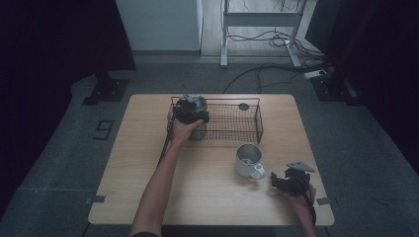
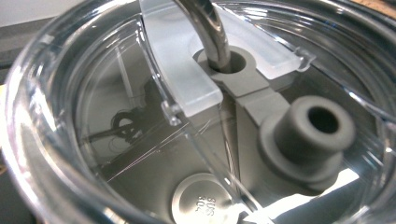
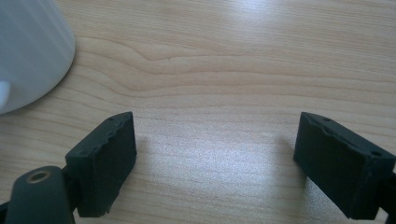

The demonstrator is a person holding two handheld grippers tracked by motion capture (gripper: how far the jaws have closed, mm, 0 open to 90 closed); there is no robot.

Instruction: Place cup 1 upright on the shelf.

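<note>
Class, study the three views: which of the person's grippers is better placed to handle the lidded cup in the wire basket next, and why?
Probably the left. The left gripper sits right at the lidded cup in the wire basket. The right gripper rests open on the table beside the white mug, well away from the basket.

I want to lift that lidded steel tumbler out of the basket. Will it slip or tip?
The tumbler looks smooth and metallic, so probably slippery. It stands tall and upright at the wire basket's left end, so a sideways nudge might tip it.

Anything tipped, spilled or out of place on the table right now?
Nothing stands out. The tumbler stands upright at the wire basket's left end under the left gripper, the white mug is upright, and the right gripper rests open on the table.
</note>
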